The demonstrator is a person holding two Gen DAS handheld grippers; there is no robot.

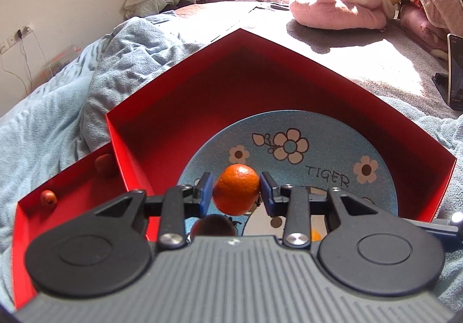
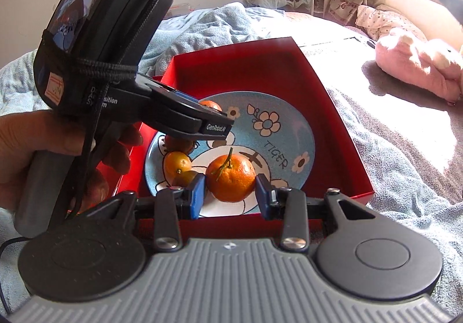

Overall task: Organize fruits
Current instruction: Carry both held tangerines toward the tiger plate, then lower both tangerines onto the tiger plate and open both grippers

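Observation:
My left gripper [image 1: 235, 192] is shut on a small orange tangerine [image 1: 236, 189] and holds it above a blue flowered plate [image 1: 332, 149] that lies in a red box [image 1: 260, 68]. The left gripper with its tangerine [image 2: 210, 105] also shows in the right wrist view. My right gripper [image 2: 230, 195] stands open around a stemmed tangerine [image 2: 230, 178] that rests on the plate [image 2: 289, 131]; the pads do not touch it. A small yellow-orange fruit [image 2: 177, 163] and a darker fruit [image 2: 179, 144] lie on the plate's left side.
A red lid [image 1: 58, 207] beside the box holds two small reddish-brown fruits [image 1: 47, 199] [image 1: 103, 164]. The box sits on a bed with a blue blanket [image 1: 72, 85]. A pink plush toy [image 1: 338, 7] and a propped phone [image 1: 454, 71] lie farther back.

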